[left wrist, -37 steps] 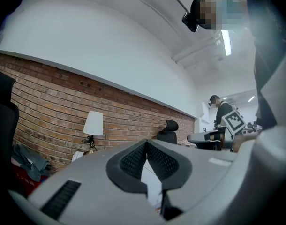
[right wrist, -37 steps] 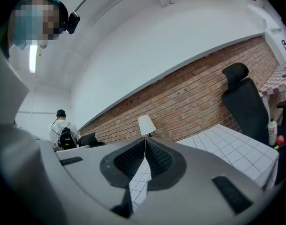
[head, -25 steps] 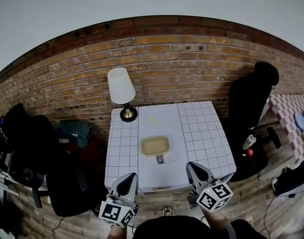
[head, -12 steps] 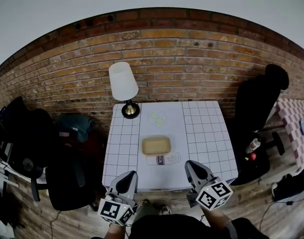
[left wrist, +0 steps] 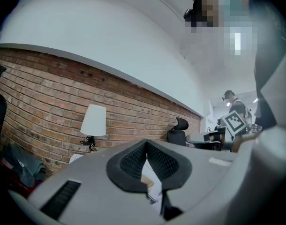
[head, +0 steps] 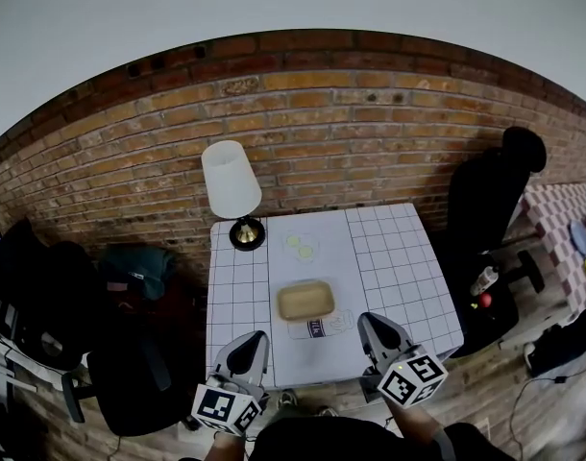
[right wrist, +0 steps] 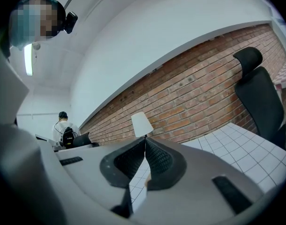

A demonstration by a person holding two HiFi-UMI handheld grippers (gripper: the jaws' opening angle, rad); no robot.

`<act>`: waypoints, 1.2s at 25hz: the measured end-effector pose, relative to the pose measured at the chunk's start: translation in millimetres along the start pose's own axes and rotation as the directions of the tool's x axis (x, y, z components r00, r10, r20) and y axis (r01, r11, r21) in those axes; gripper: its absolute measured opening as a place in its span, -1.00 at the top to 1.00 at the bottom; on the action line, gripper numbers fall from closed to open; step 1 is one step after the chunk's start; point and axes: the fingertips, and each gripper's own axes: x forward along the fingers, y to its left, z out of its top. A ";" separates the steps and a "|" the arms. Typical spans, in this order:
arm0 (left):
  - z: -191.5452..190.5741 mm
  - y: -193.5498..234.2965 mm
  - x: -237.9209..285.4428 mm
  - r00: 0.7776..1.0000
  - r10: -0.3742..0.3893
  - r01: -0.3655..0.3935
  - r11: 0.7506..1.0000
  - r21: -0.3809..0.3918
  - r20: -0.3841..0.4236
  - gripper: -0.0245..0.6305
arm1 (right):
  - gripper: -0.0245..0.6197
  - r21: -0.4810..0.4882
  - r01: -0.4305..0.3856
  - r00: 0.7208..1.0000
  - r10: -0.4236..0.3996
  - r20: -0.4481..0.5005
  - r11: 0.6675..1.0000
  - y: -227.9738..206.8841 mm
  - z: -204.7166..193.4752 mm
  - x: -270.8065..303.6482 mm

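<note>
Table point(head: 399, 277) nearer; left tool point(head: 254, 338), right tool point(head: 368, 321) closed, empty.

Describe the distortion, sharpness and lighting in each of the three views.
Head view: strong fisheye, the brick wall bows into an arc; light even, table sharp. Left gripper view: dark corners, lamp sharp, the shut left gripper fills the lower frame. Right gripper view: same dark corners, wall line bent, a ceiling light glares at left above the shut right gripper.
</note>
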 end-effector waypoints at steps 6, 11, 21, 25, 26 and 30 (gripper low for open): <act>11.5 34.6 13.9 0.997 -0.072 0.072 0.997 0.012 -0.003 0.89 | 0.91 0.011 0.072 0.997 -0.072 0.042 0.997 10.4 5.1 26.0; 16.7 56.8 26.3 0.991 -0.135 0.135 0.991 0.009 -0.009 0.89 | 0.91 0.023 0.136 0.989 -0.137 0.062 0.990 13.9 0.4 40.5; 9.7 90.8 42.0 0.976 -0.215 0.215 0.977 -0.007 -0.023 0.89 | 0.91 0.030 0.236 0.966 -0.238 0.104 0.971 13.6 -10.5 57.8; 0.6 95.5 51.4 0.974 -0.220 0.220 0.975 -0.022 -0.046 0.90 | 0.91 0.032 0.255 0.962 -0.257 0.092 0.966 5.4 -17.4 63.1; -1.3 96.5 54.1 0.974 -0.221 0.220 0.975 -0.024 -0.050 0.89 | 0.91 0.031 0.259 0.962 -0.261 0.087 0.965 2.7 -18.9 64.8; -8.4 100.4 65.0 0.976 -0.208 0.206 0.978 -0.031 -0.065 0.89 | 0.91 0.028 0.261 0.964 -0.262 0.055 0.965 -9.3 -24.1 74.0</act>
